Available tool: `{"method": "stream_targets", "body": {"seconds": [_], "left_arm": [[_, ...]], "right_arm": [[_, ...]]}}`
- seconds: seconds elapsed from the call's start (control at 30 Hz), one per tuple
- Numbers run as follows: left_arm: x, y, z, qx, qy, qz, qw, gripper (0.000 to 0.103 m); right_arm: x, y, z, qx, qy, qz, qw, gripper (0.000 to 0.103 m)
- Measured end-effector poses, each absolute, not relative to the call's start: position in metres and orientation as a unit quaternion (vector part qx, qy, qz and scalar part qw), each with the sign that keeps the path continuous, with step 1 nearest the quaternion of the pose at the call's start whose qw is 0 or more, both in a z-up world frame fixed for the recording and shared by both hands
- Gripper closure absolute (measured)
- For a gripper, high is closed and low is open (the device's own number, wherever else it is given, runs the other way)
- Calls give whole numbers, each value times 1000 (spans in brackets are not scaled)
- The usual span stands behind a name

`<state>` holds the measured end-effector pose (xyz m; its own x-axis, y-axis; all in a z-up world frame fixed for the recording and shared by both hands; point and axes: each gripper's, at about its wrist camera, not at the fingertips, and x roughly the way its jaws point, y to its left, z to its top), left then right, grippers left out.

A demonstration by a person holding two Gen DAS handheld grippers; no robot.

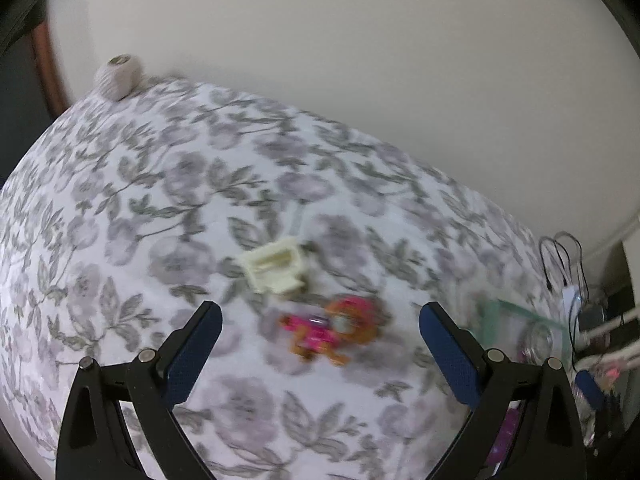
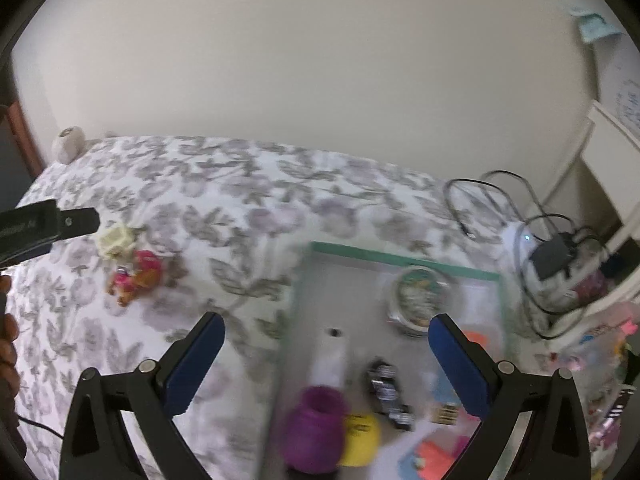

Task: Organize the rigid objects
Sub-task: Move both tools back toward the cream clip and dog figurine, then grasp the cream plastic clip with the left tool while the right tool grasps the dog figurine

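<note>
My left gripper is open and empty above the floral bedspread. Just ahead of it lie a cream plastic piece and a pink-and-orange toy, both blurred. My right gripper is open and empty over a green-rimmed clear box. The box holds a purple yarn spool, a yellow ball, a round tin, a dark object and coloured bits. The cream piece and the toy also show at the left of the right wrist view.
A beige yarn ball sits at the bed's far corner by the white wall. Black cables and a charger lie right of the box. The left gripper's body shows at the left edge. The box is right of the left gripper.
</note>
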<state>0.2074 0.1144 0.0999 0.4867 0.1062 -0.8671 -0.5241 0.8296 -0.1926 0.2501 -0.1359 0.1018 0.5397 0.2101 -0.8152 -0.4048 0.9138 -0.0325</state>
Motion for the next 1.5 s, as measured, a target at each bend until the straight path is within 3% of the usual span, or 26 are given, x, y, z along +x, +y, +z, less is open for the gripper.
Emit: {"method": "stream_targets", "body": {"seconds": [0.47,1.5], "left_arm": [[173,208,65,-314,466,239,792,4],[180,224,31,-334,473,245,777,4]], "right_arm": [[247,-49,65,-69,467,232,851,0],[273,54,-5,-94,497,219,835,0]]}}
